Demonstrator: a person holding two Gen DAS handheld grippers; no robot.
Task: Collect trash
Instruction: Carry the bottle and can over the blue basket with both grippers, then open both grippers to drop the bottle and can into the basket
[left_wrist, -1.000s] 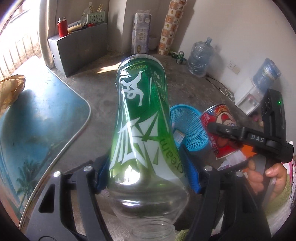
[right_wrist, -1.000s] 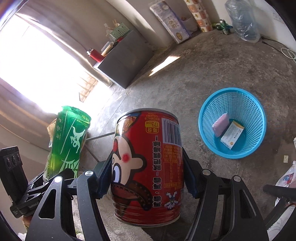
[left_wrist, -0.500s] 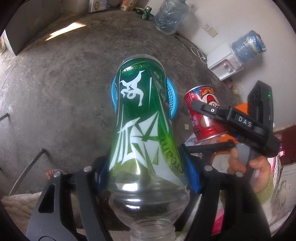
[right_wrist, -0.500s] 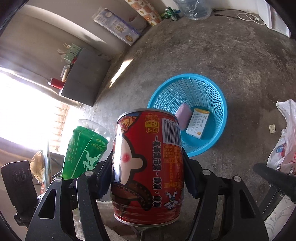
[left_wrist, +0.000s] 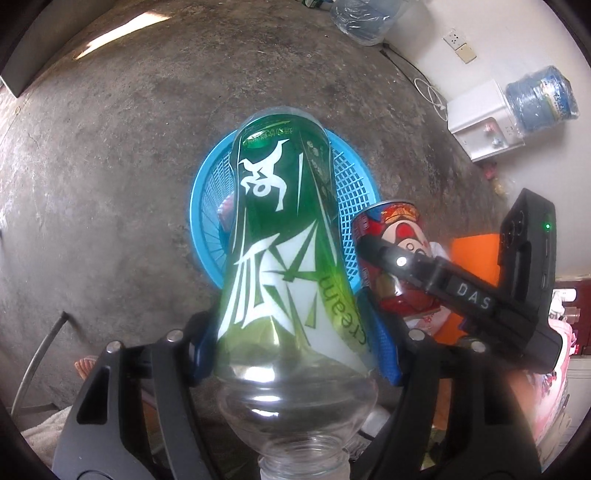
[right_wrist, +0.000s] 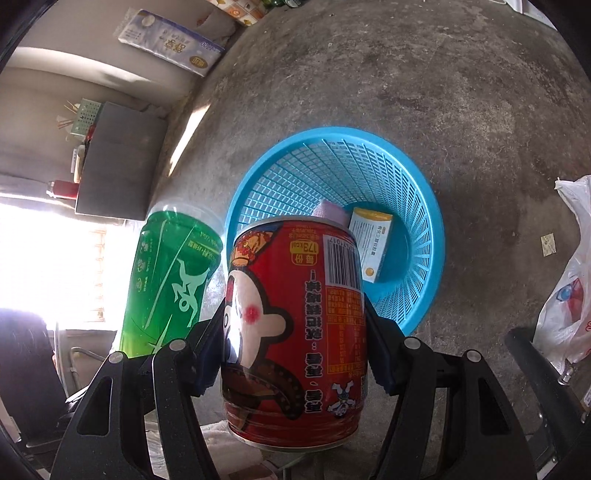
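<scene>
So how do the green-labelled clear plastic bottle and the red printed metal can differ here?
The green-labelled clear plastic bottle is tall, see-through and narrows to an open neck; the red printed metal can is short, opaque and straight-sided. The left tongs hold the bottle, the right tongs the can. Both are clamped near the blue plastic basket.

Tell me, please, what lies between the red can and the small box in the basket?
In the right wrist view, only the pink item and blue basket mesh lie between the red can and the box.
</scene>
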